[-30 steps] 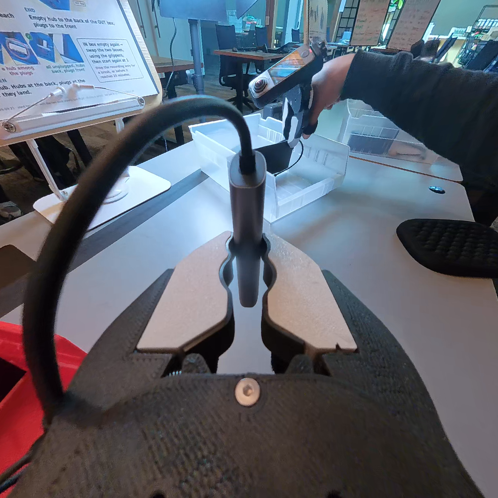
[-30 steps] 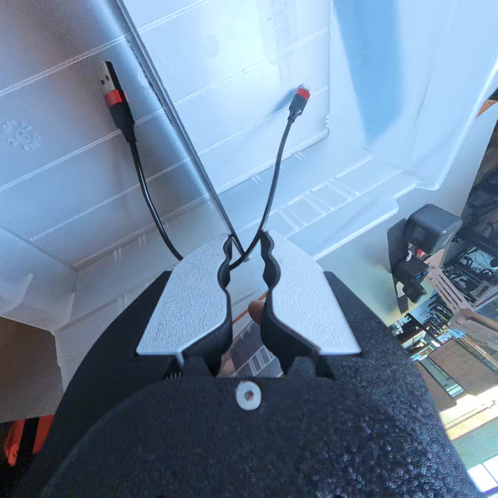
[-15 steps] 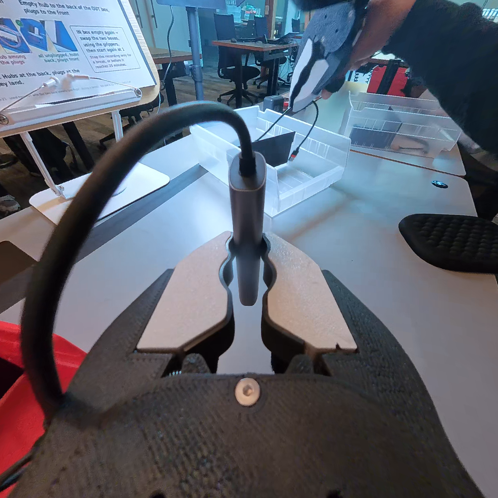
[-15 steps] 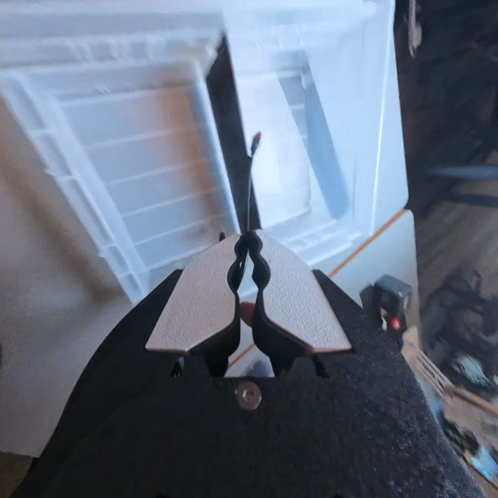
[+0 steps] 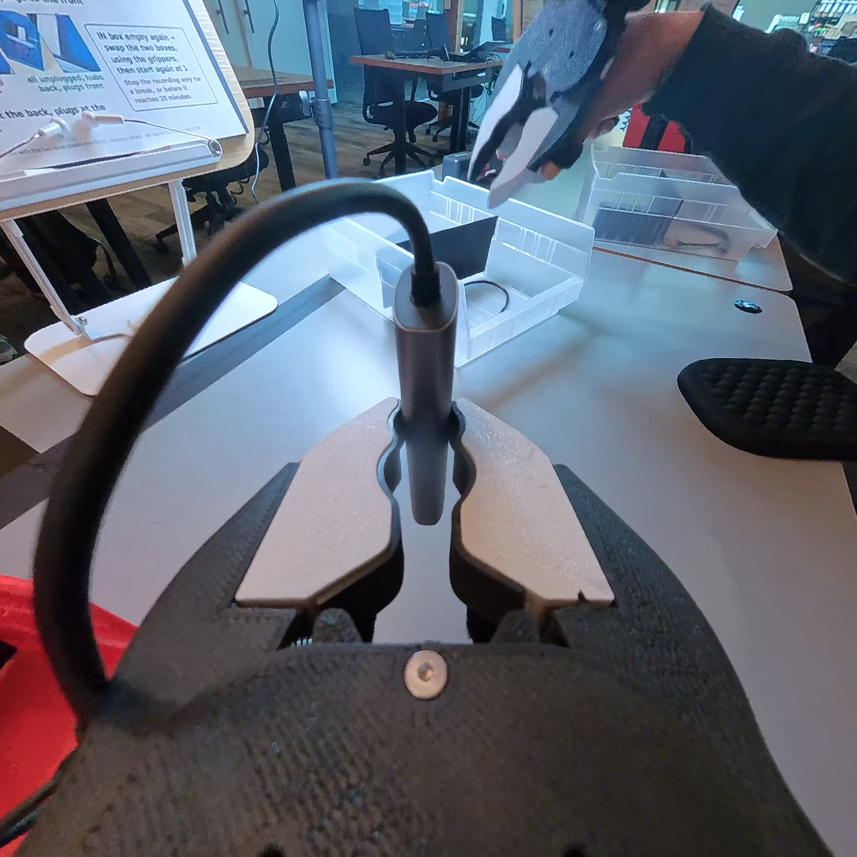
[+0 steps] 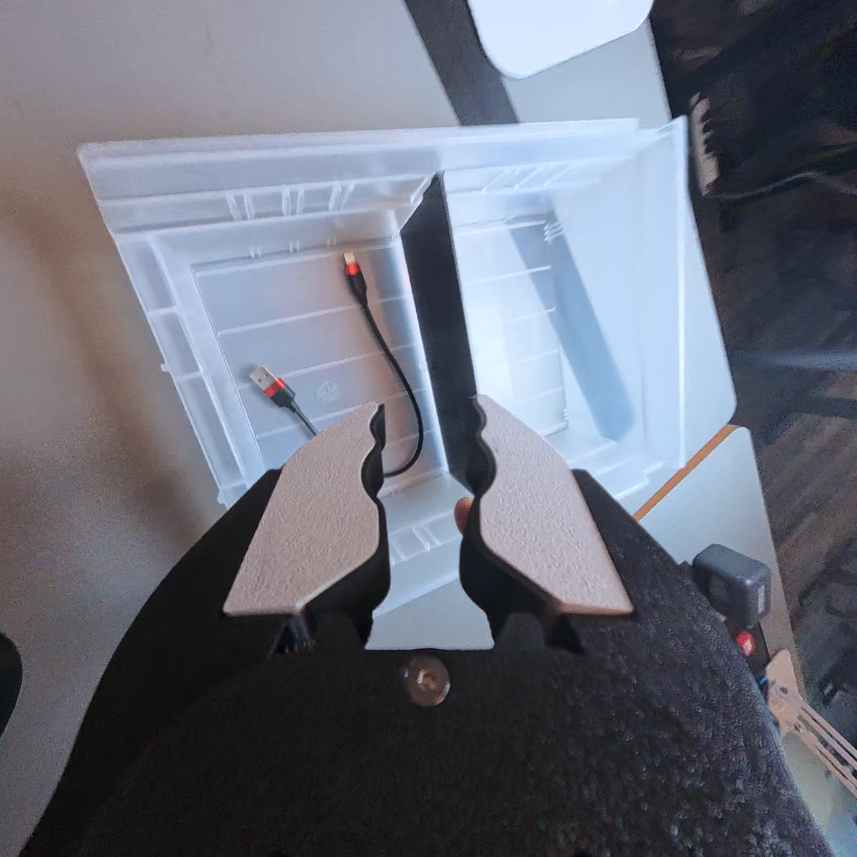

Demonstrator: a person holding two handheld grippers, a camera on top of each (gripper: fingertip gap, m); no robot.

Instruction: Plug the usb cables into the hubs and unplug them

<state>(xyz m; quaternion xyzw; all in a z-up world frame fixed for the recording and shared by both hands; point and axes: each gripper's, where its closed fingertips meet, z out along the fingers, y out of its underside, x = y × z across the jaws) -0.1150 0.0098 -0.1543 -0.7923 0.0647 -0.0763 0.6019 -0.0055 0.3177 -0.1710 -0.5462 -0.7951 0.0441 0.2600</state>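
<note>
My left gripper (image 5: pixel 426 417) is shut on a grey USB hub (image 5: pixel 424 366) that stands upright above the white table. The hub's thick black cable (image 5: pixel 139 352) loops off to the left. My right gripper (image 6: pixel 425 404) is open and empty, held above a clear plastic bin (image 6: pixel 278 153). A thin black USB cable (image 6: pixel 394 361) with red-collared plugs lies loose in the bin's left compartment, beside a black divider (image 6: pixel 431 301). In the left wrist view the right gripper (image 5: pixel 484 190) hangs over the same bin (image 5: pixel 533 259), and part of the thin cable (image 5: pixel 503 297) shows inside it.
An instruction board (image 5: pixel 116 69) stands on a white base (image 5: pixel 153 324) at the left. A second clear bin (image 5: pixel 672 213) sits at the back right. A black padded rest (image 5: pixel 779 403) lies to the right. A red object (image 5: pixel 28 695) is at the lower left. A small camera (image 6: pixel 732 584) stands beside the bin. Some 35 cm of space lies between my two pairs of fingers.
My right gripper lifted the thin cable out of the bin, then opened and the cable dropped into the left compartment. The left gripper kept hold of the hub and barely moved.
</note>
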